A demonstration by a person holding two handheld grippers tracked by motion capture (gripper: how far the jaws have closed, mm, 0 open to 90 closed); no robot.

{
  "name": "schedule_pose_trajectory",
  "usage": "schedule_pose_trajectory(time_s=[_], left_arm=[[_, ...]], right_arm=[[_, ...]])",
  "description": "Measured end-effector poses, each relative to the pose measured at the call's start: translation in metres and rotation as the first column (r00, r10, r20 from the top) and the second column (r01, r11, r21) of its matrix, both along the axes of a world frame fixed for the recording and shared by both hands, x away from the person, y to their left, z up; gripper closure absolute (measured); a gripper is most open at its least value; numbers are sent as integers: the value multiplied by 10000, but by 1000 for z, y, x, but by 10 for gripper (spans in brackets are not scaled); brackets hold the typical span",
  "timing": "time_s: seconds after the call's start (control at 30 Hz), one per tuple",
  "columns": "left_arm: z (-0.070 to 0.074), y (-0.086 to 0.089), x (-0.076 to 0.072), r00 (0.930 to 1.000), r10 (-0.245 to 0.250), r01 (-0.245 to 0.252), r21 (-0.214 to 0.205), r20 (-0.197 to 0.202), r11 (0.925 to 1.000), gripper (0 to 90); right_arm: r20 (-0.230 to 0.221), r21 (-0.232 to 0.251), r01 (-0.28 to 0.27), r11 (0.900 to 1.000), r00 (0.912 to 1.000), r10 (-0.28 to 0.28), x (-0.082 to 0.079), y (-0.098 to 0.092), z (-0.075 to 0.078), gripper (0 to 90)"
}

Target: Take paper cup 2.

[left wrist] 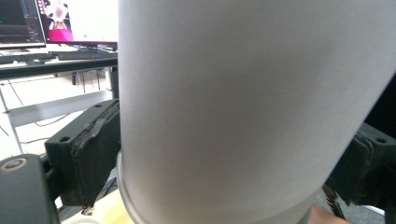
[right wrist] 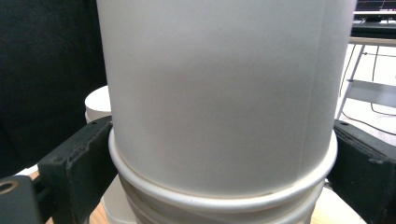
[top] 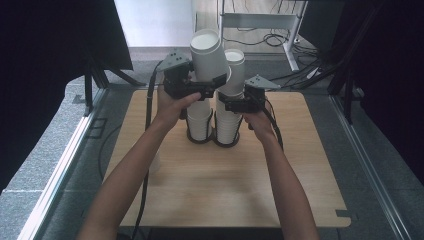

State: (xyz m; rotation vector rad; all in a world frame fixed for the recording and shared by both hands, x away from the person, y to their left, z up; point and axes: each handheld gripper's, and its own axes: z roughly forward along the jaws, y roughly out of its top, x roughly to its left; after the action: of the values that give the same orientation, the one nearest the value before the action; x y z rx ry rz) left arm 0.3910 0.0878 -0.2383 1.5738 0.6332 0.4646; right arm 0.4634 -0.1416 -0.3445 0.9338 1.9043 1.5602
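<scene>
One white paper cup [top: 207, 55], upside down, tilted, plain matte.

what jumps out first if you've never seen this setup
Two stacks of upside-down white paper cups stand mid-table in black ring holders. The left tool grips a tilted white cup lifted above the left stack. The right tool clamps the right stack.
</scene>
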Motion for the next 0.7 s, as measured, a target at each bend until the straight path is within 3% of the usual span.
schedule_pose_trajectory(time_s=[0.1,0.4,0.6,0.7], left_arm=[[-10,-1,-7,10000,-36,36,234,7,9997,89],[-38,9,-21,9993,-264,266,88,-255,9996,89],[-61,13,-28,9970,-453,442,-178,-630,9989,89],[-71,13,-31,9970,-410,407,-66,-659,9992,89]], right_arm=[[74,-63,0,10000,10000,0,0,0,0,34],[109,-38,38,10000,9999,-38,0,0,-1,34],[-13,-49,24,10000,10000,-24,0,0,0,32],[-36,-104,67,9999,10000,-67,-1,1,1,32]])
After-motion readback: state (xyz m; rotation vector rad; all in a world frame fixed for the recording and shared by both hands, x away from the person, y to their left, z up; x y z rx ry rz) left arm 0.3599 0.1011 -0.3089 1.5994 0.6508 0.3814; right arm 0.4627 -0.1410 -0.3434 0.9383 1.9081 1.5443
